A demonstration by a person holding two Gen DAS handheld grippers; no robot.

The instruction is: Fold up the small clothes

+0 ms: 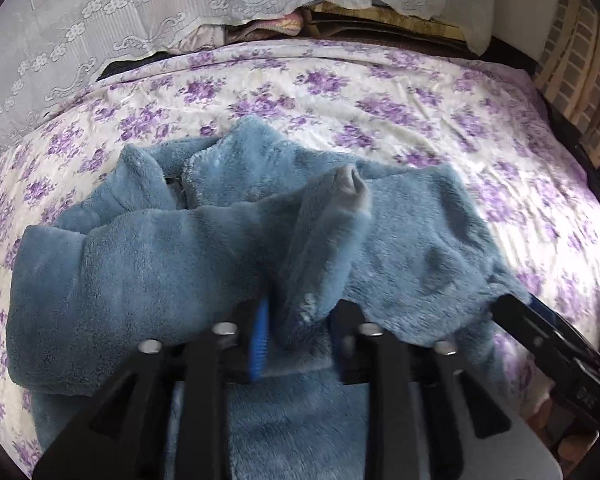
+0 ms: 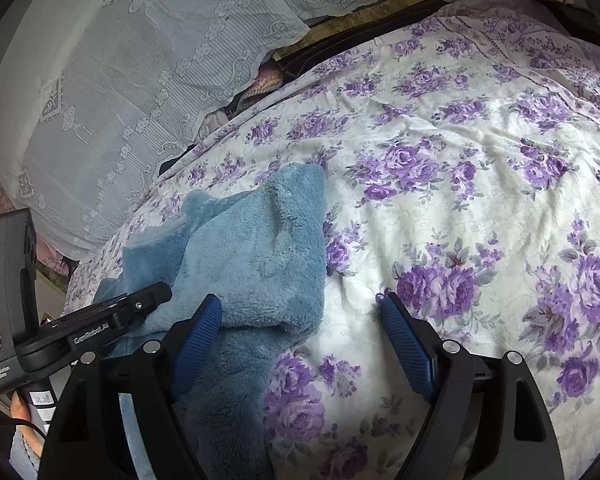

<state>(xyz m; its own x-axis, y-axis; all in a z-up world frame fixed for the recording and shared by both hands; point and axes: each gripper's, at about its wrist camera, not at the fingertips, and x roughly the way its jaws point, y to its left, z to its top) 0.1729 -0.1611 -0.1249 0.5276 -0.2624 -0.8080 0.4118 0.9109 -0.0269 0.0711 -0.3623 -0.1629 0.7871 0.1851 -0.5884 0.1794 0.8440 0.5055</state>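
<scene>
My left claw (image 1: 296,330) stood part-open right over the blue fleece garment (image 1: 220,248), a raised fold of its sleeve between the pads, not clearly pinched. My right claw (image 2: 304,336) stood wide, holding nothing, its left pad touching the garment's near corner, right pad over bare floral bedsheet (image 2: 460,200). Garment lay on the bed, mostly left of my right claw, long axis running away toward the lace cover (image 2: 120,100); left claw nearer its bulk
</scene>
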